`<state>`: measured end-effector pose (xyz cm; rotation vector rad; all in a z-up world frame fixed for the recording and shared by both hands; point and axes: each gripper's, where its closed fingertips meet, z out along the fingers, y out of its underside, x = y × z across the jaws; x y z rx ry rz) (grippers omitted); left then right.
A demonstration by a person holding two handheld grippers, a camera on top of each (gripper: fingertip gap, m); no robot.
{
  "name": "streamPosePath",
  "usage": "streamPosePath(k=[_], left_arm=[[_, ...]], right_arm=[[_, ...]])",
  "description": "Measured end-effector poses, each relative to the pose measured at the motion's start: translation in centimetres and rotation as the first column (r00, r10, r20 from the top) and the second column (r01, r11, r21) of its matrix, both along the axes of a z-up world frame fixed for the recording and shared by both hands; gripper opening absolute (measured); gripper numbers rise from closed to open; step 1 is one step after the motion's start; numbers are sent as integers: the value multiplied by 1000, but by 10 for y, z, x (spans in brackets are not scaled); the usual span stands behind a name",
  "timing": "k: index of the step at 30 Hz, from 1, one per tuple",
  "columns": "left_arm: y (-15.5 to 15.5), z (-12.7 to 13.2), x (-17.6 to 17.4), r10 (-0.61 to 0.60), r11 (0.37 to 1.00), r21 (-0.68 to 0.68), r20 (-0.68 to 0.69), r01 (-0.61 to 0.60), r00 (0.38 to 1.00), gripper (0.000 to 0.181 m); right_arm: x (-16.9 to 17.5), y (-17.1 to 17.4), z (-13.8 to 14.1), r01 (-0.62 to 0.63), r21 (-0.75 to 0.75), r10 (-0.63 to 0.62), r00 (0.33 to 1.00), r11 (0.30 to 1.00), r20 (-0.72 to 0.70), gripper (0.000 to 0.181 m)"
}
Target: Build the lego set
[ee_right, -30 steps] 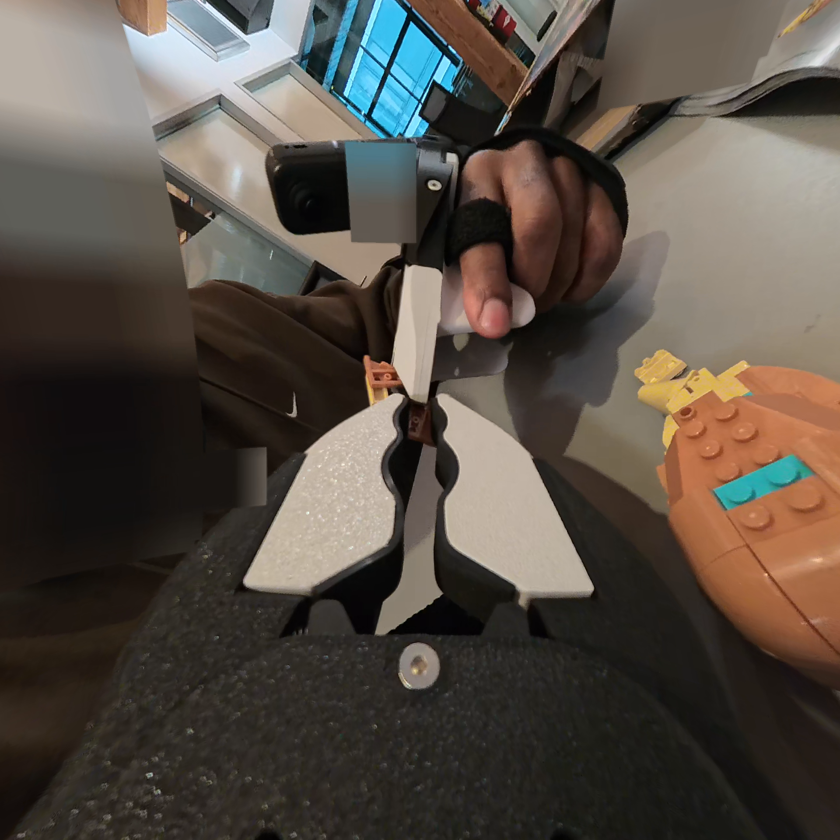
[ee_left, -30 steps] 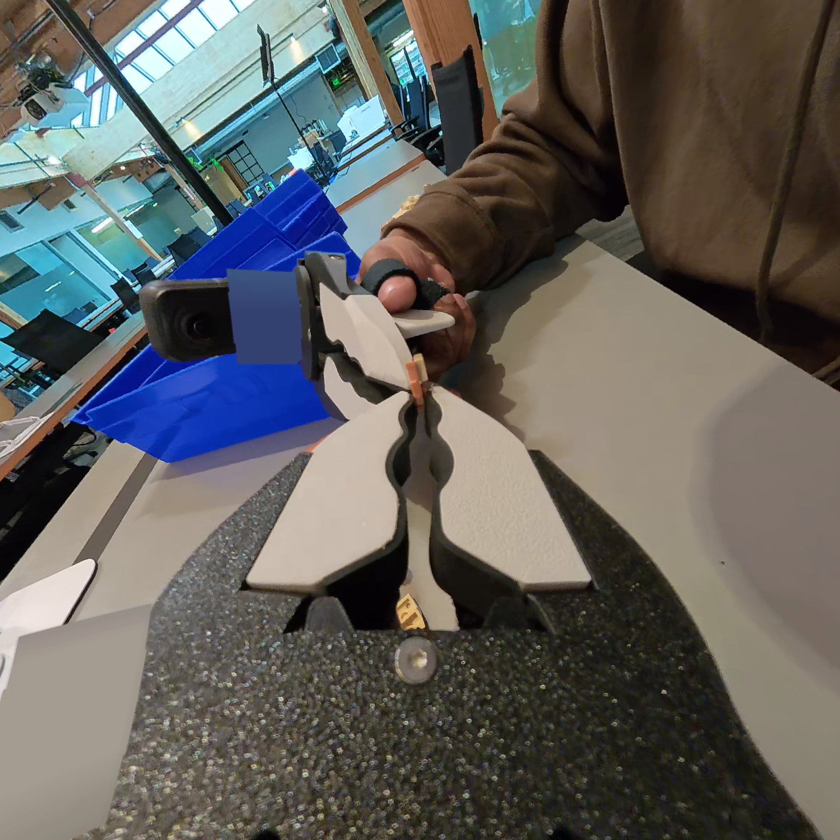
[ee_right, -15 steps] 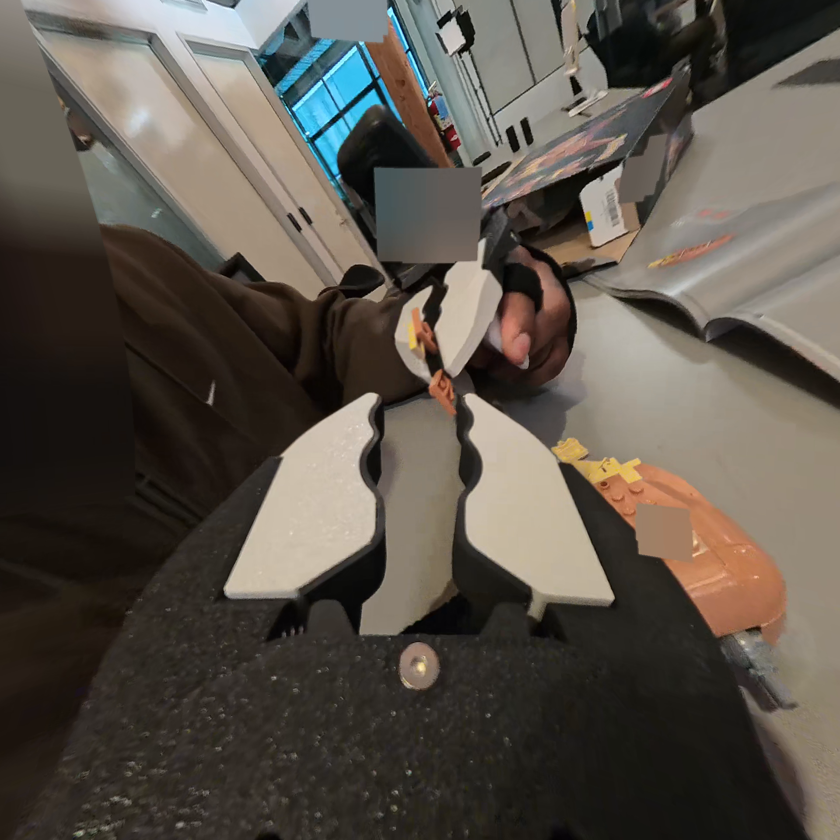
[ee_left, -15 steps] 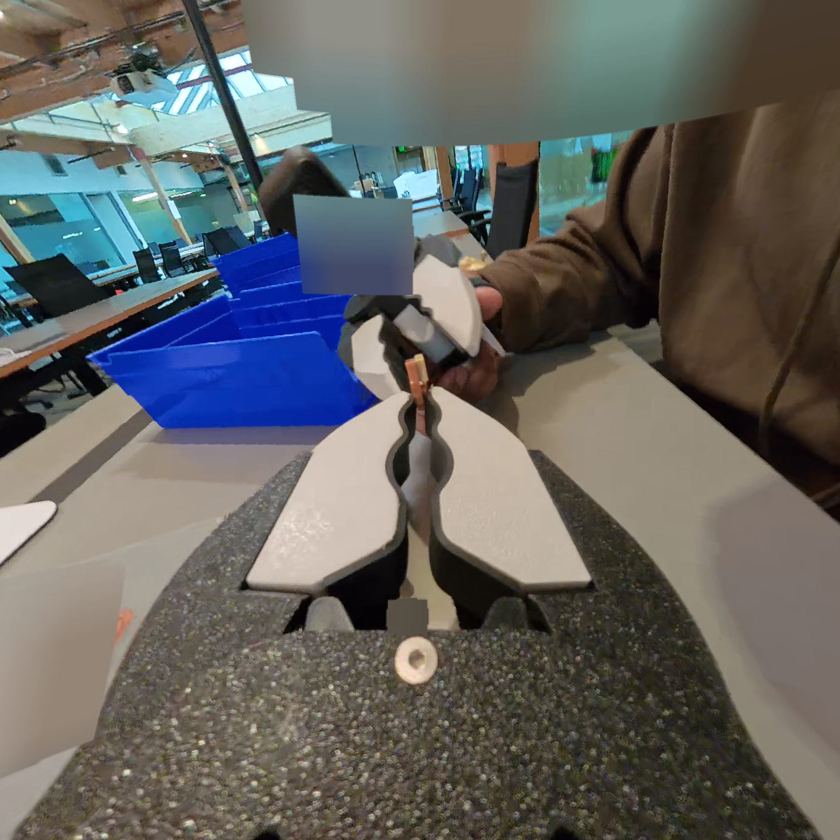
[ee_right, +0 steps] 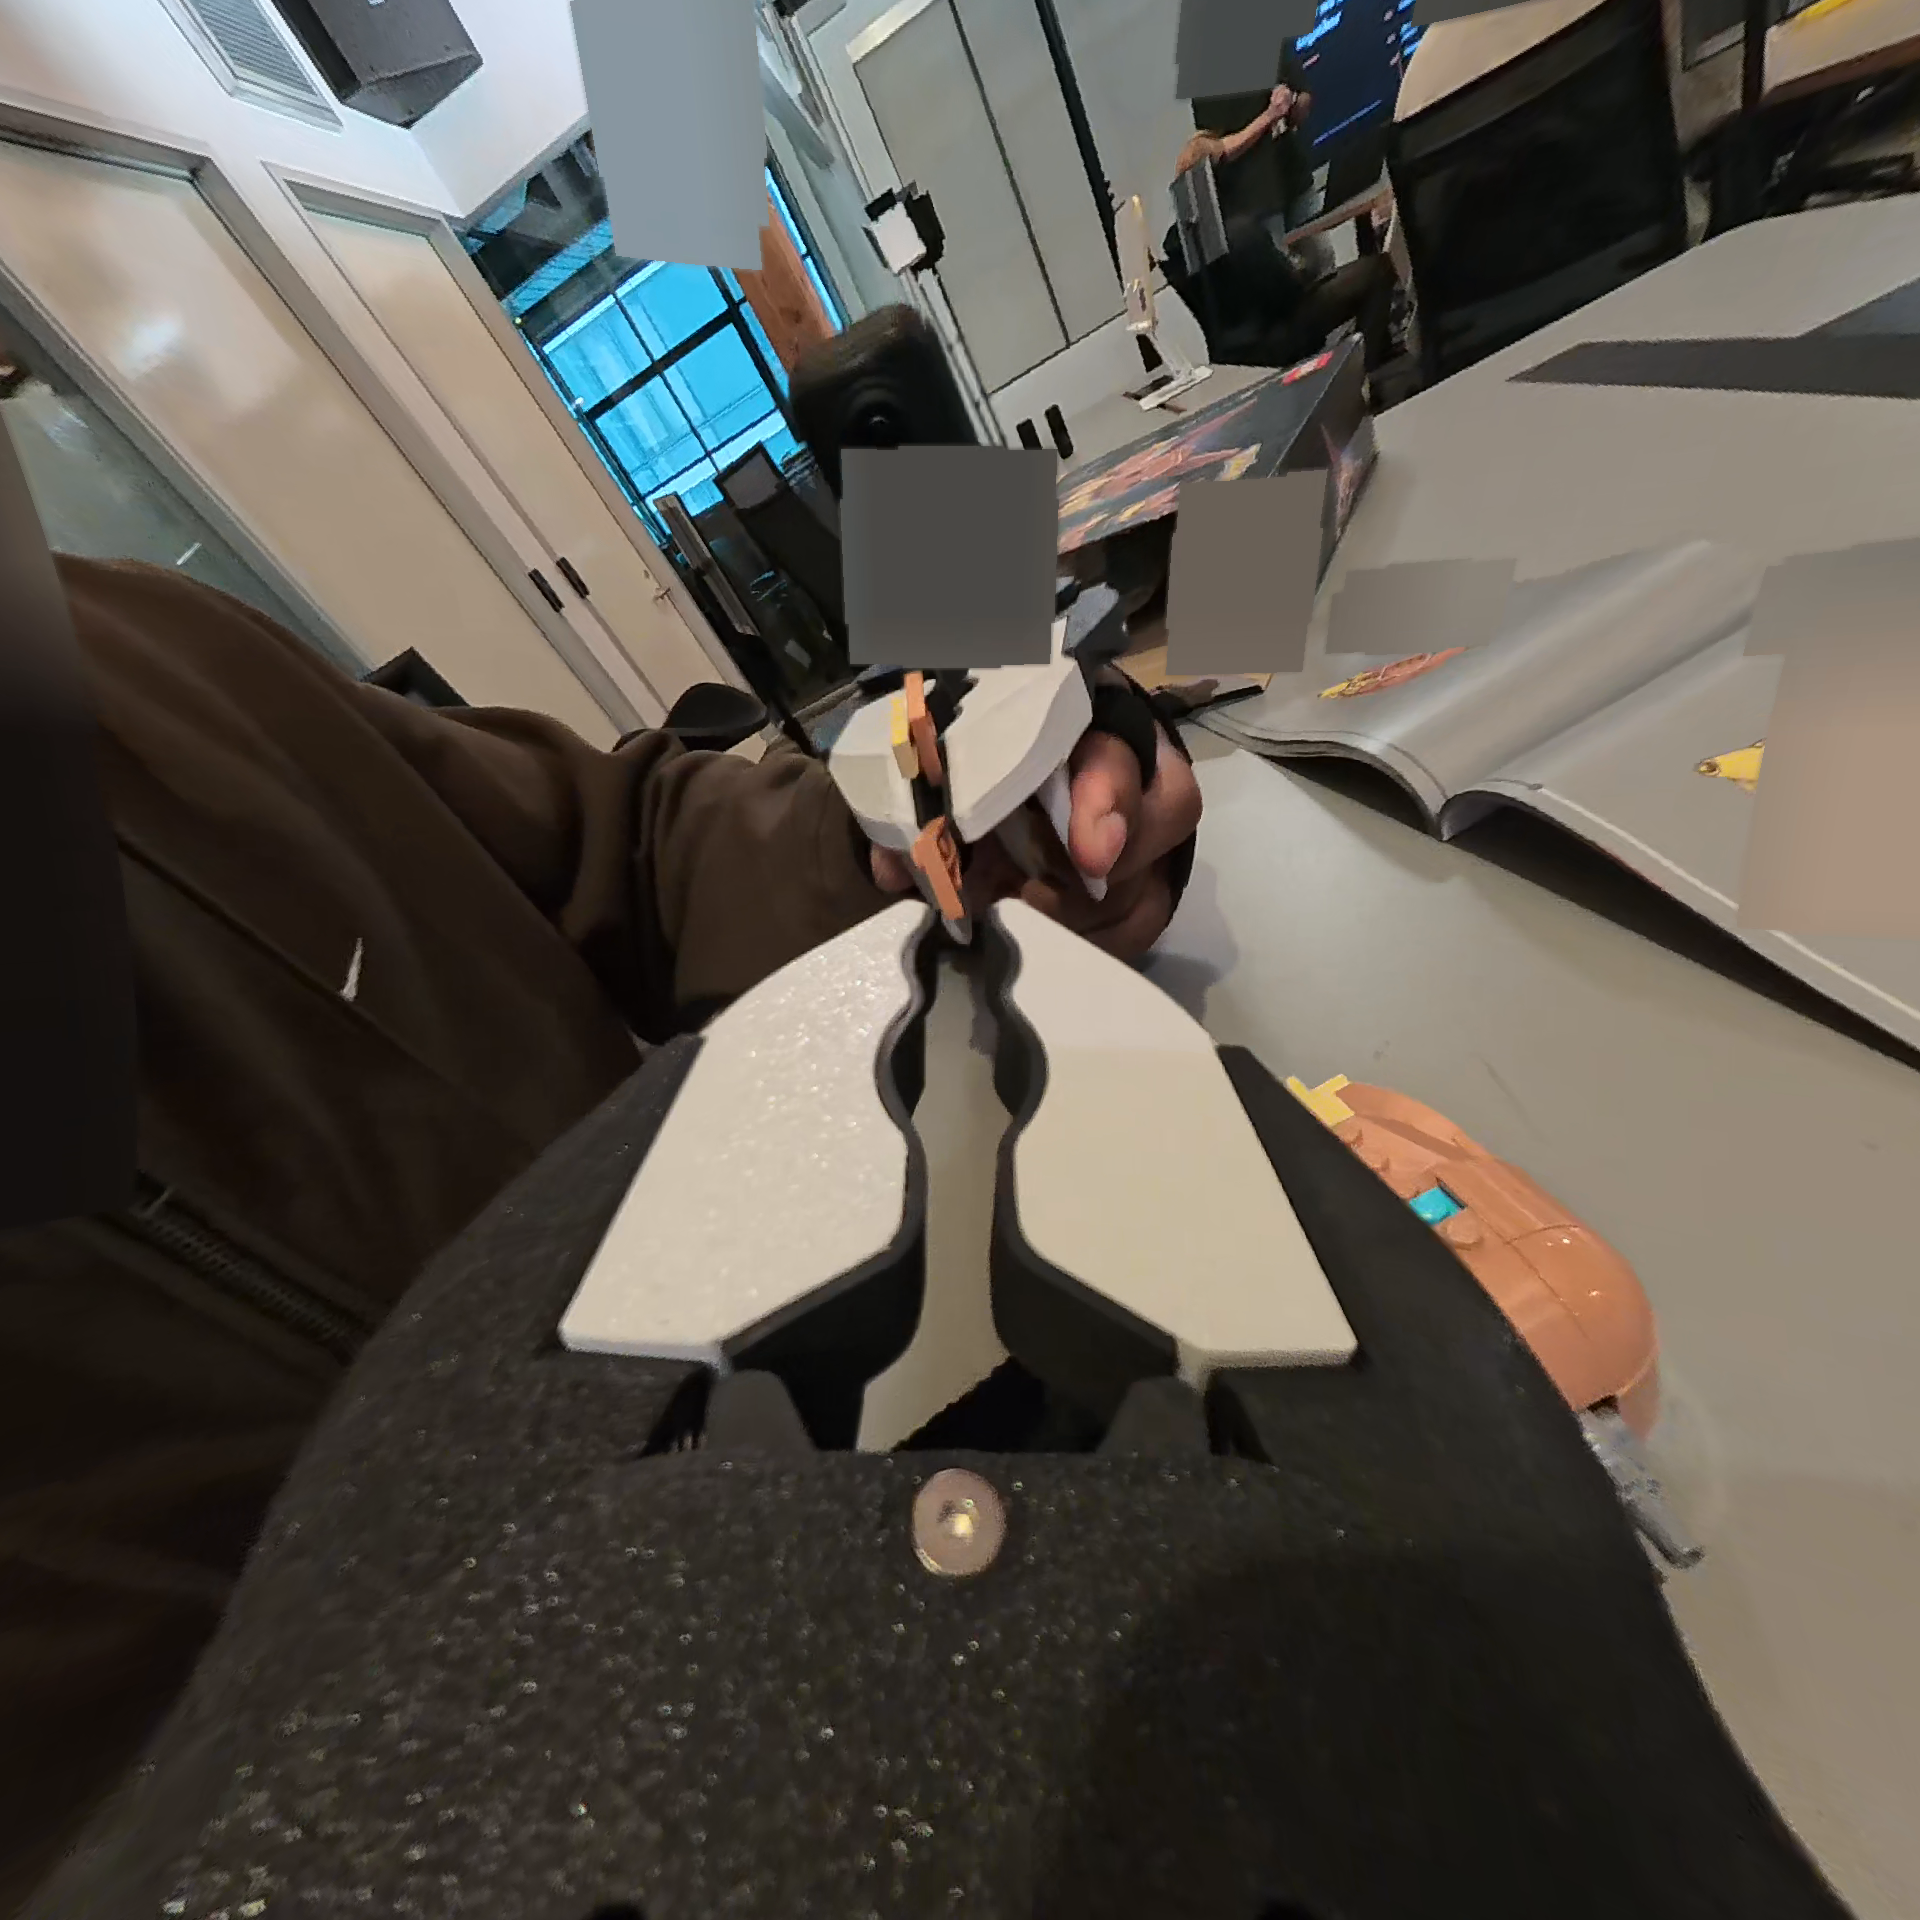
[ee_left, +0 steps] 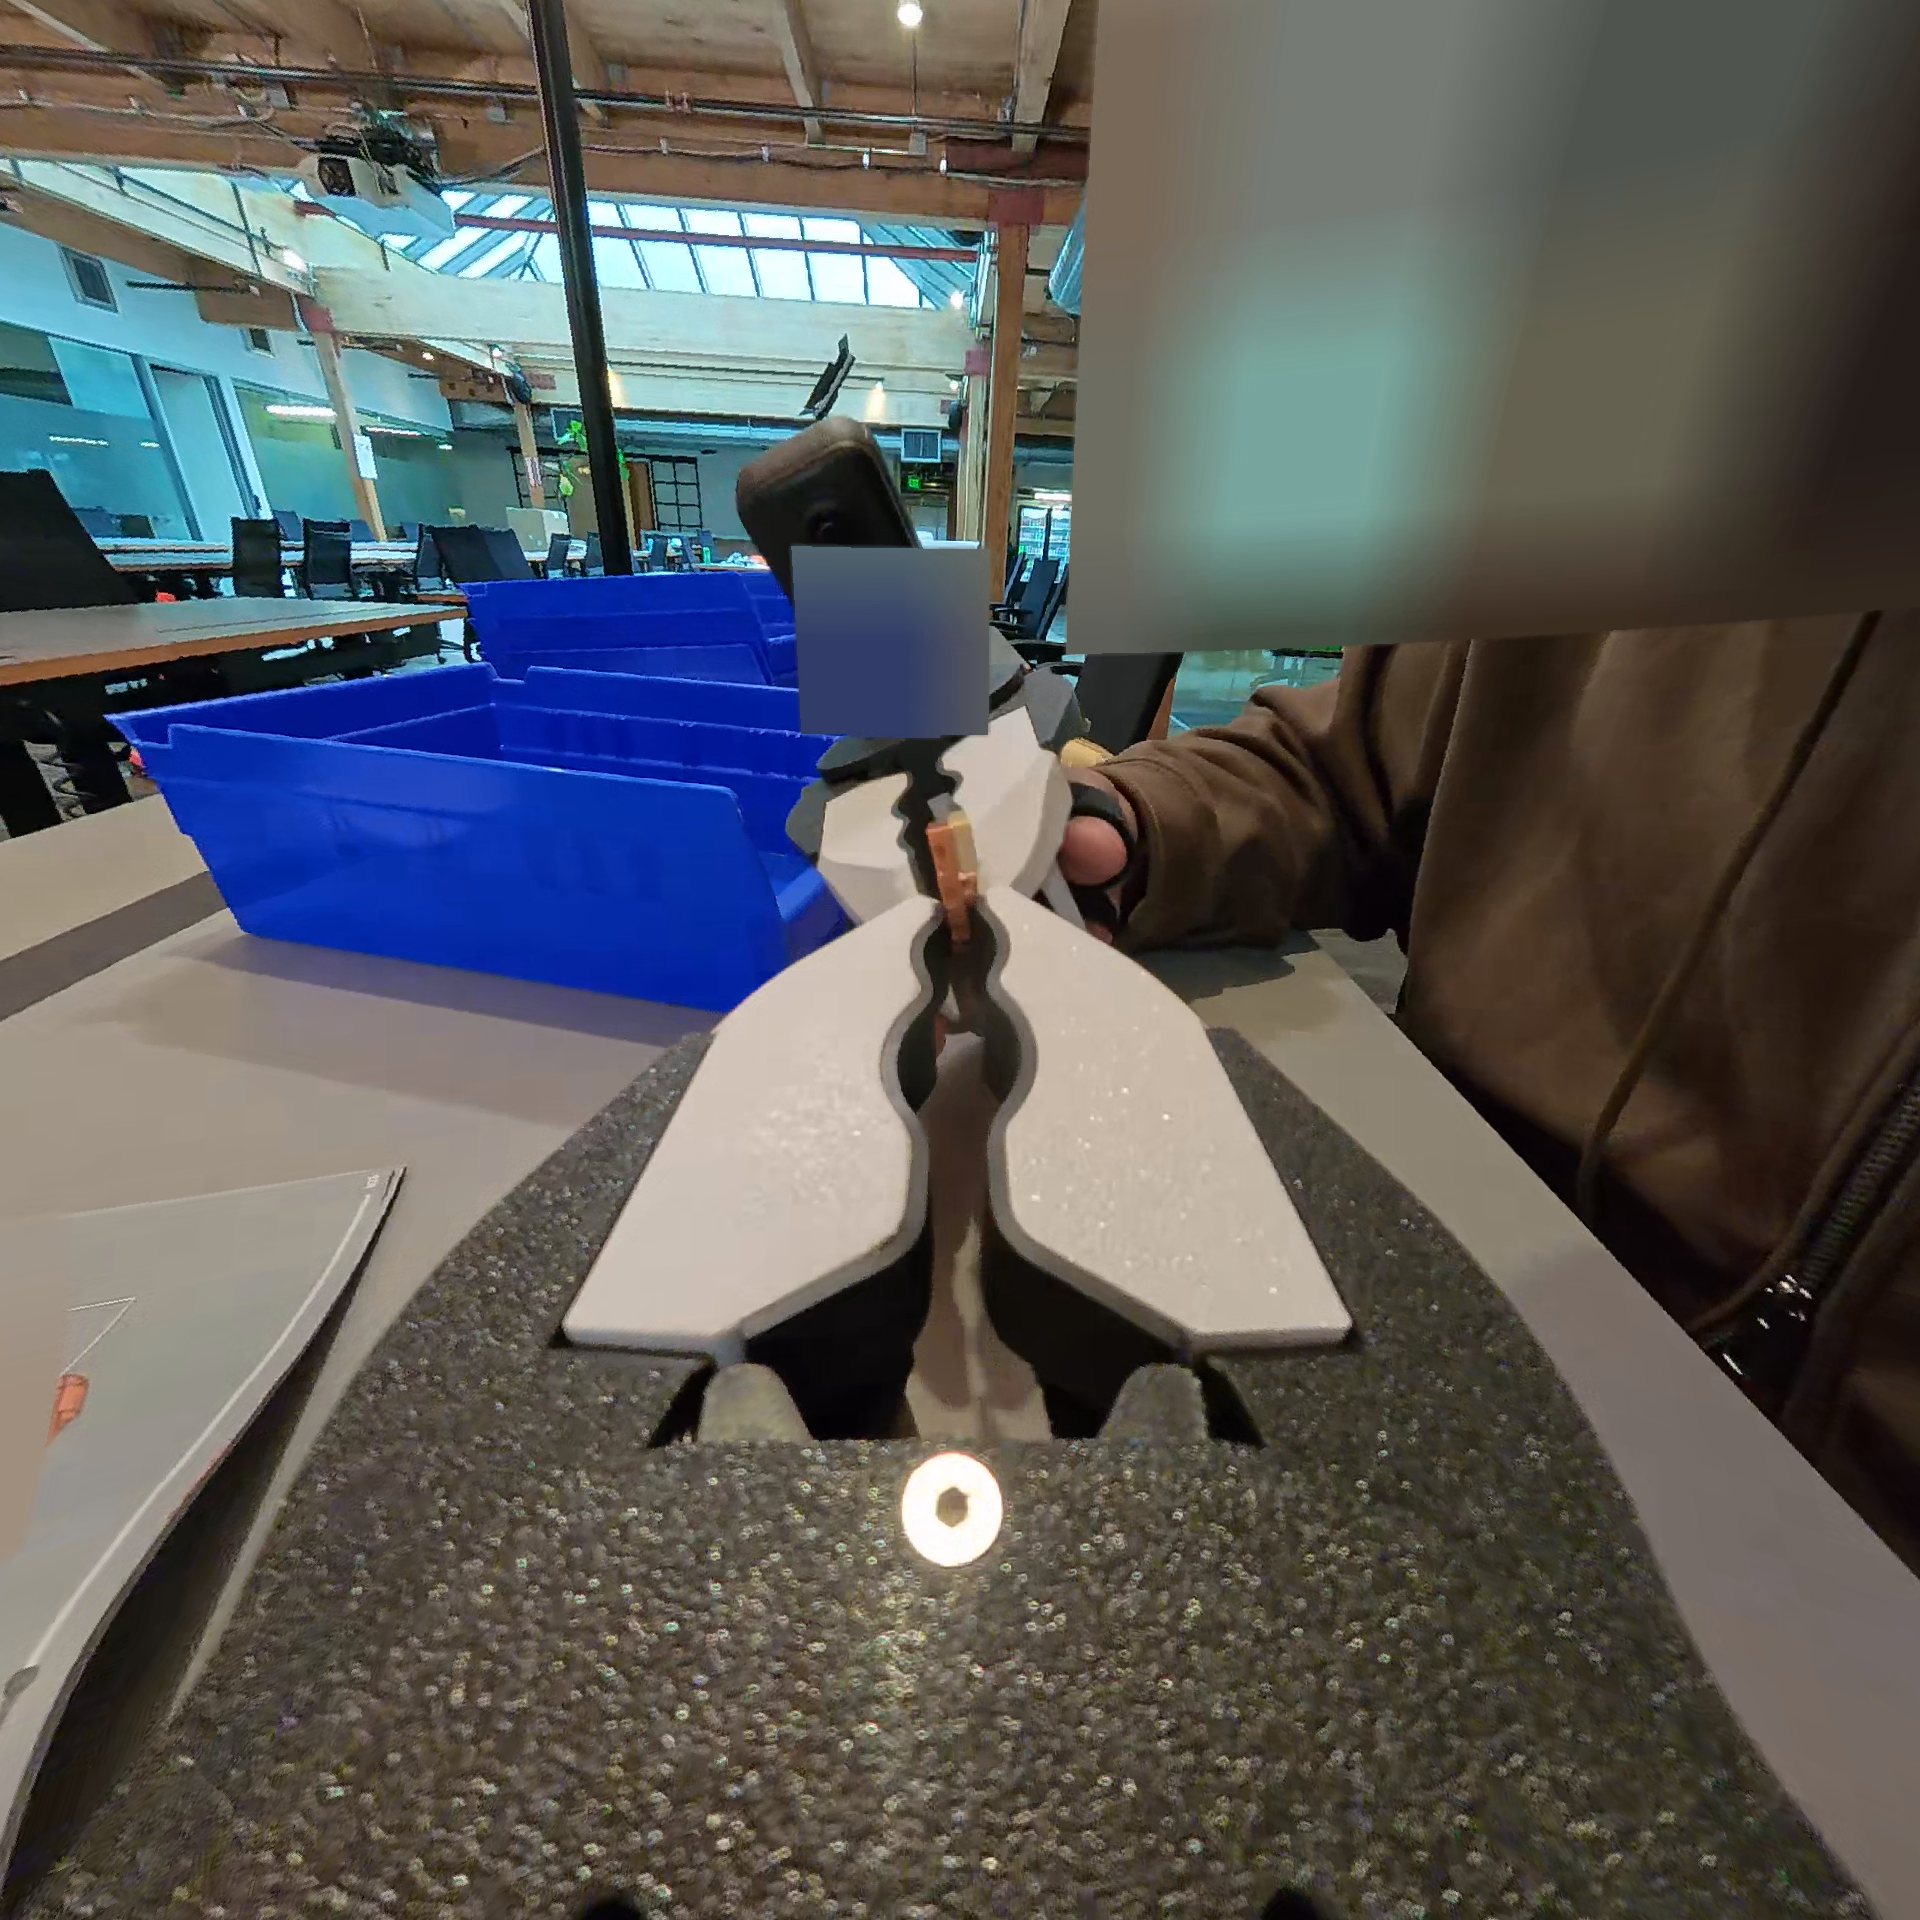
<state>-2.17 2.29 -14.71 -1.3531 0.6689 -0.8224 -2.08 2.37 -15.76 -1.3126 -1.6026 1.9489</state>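
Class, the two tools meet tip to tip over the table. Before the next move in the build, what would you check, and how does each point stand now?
1. Left tool shut on the small orange part: ok.
2. Right tool shut on the same cluster from the other end: ok.
3. Tools lined up tip to tip: ok.
4. Bricks fully clicked together: cannot tell, the fingers hide the joint.
5. Orange model lying on the table, apart from both tools: ok.
6. Booklet open on the table: ok.
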Motion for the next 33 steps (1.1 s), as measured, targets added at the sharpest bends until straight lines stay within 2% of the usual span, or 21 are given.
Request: streamPosePath(k=[2,33], left_arm=[[0,-1,1,-5,1000,-6,2,5,1000,3],[-2,-6,6,-45,998,-40,0,45,999,3]], right_arm=[[0,2,4,13,-10,-13,1000,1000,-21,3],[1,0,12,18,-70,-24,996,997,-86,3]])
